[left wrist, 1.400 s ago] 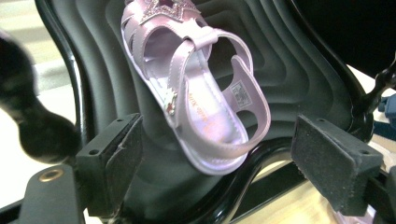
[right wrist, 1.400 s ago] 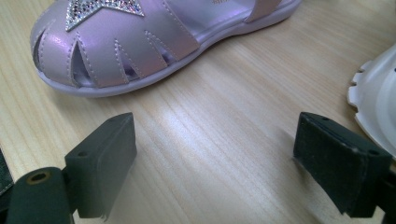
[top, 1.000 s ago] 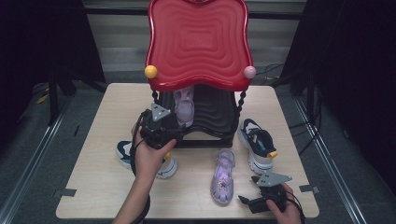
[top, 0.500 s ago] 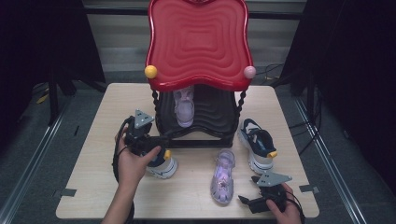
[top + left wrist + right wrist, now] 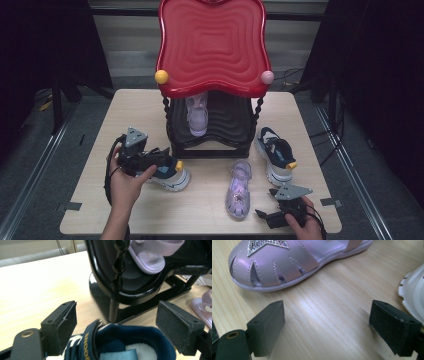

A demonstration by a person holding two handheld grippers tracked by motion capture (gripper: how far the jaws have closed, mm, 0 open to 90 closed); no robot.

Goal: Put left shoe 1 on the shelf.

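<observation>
Left gripper straddles the navy sneaker at its collar, jaws wide, pads clear of it, nothing gripped. Sneaker sits on the table's left, long axis running left-right, just left of the rack. Right gripper is open, idle, well apart. Since the earlier frame the left hand has dropped from the rack to the sneaker.

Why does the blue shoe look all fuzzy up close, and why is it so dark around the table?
In the left gripper view the blue shoe sits right under the camera, too near to be sharp, while the black shoe rack behind stays clearer. In the high view, light falls on the table and the surroundings stay black. In the right gripper view the wood shows a pale sheen beside the purple sandal.
</observation>
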